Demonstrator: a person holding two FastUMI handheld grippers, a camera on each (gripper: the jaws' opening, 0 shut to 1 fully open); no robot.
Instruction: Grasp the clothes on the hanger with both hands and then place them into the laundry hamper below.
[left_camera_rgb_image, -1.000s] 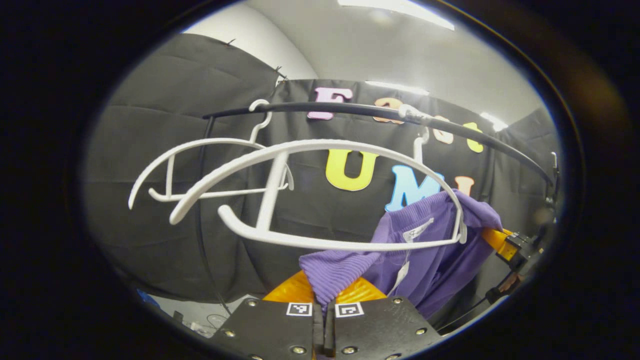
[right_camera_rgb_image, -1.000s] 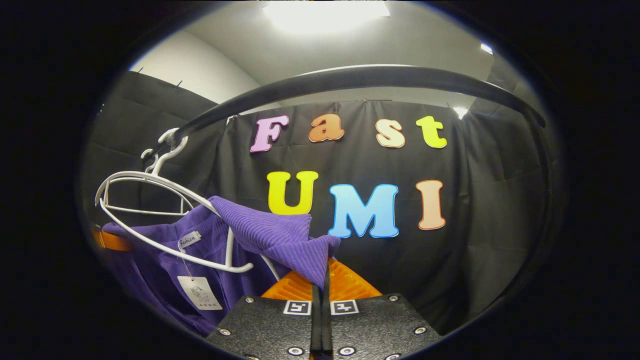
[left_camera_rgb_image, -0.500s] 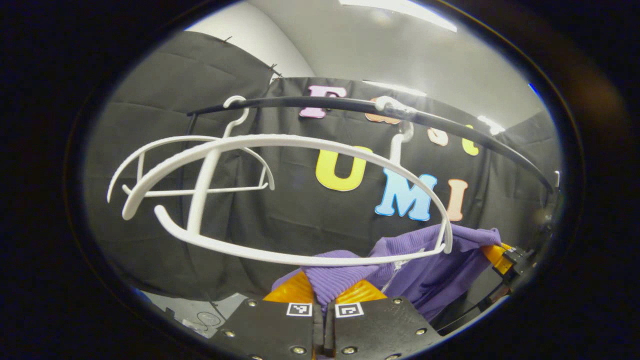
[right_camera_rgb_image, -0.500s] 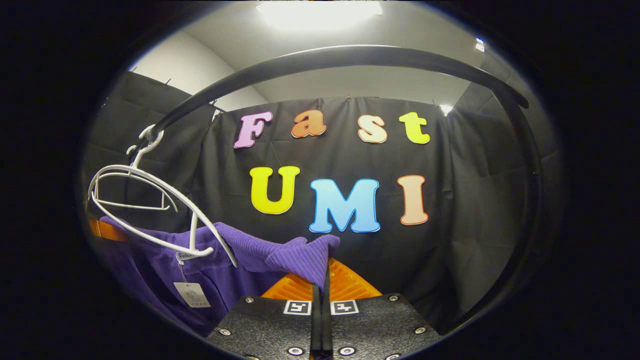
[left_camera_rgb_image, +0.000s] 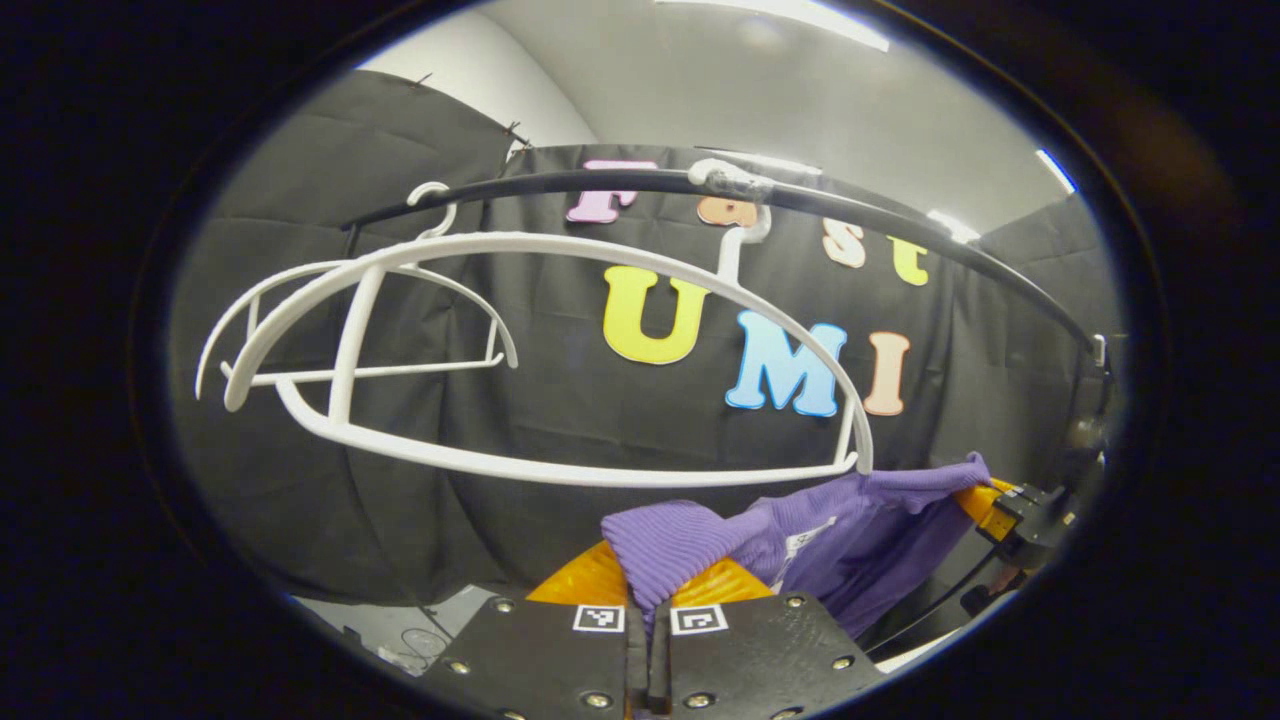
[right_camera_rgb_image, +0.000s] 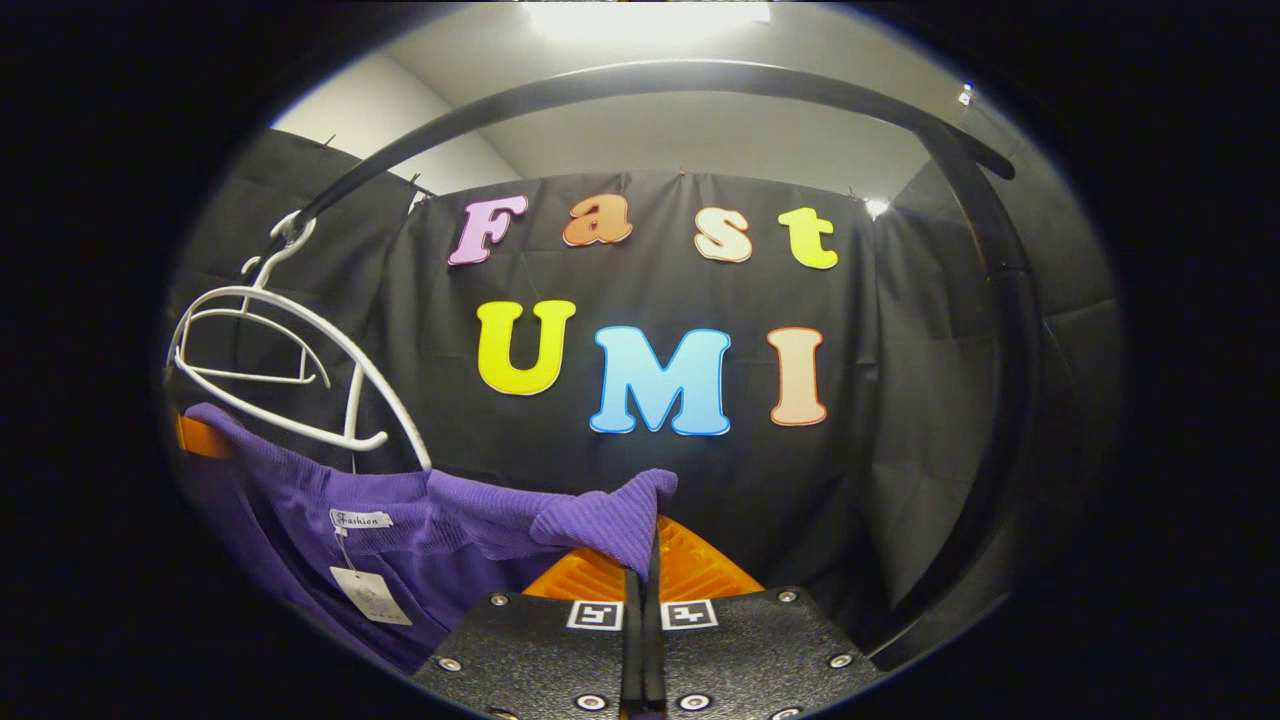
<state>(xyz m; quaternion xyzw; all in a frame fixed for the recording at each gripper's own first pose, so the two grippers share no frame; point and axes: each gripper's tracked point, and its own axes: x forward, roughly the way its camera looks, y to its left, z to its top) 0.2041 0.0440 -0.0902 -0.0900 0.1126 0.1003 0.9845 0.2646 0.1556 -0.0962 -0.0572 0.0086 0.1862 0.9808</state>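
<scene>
The purple ribbed garment (left_camera_rgb_image: 840, 535) stretches between my two grippers, just under the near white hanger (left_camera_rgb_image: 560, 470), which now hangs bare on the black rail (left_camera_rgb_image: 600, 183). My left gripper (left_camera_rgb_image: 652, 590) is shut on one shoulder of the garment, a fold bulging above its orange fingers (left_camera_rgb_image: 590, 580). In the right gripper view, my right gripper (right_camera_rgb_image: 648, 572) is shut on the other shoulder of the garment (right_camera_rgb_image: 400, 520). The collar label and paper tag (right_camera_rgb_image: 370, 595) hang in between. The hanger (right_camera_rgb_image: 330, 345) ends just above the cloth.
A second bare white hanger (left_camera_rgb_image: 370, 372) hangs further along the rail. The rail (right_camera_rgb_image: 700, 75) curves overhead and joins a black upright post (right_camera_rgb_image: 1000, 400) on the right. The other gripper's orange finger (left_camera_rgb_image: 985, 505) shows at the garment's far end.
Both grippers have come down with the garment. Its collar has slid off the near hanger's end, and the hanger has swung up and away, bare.
</scene>
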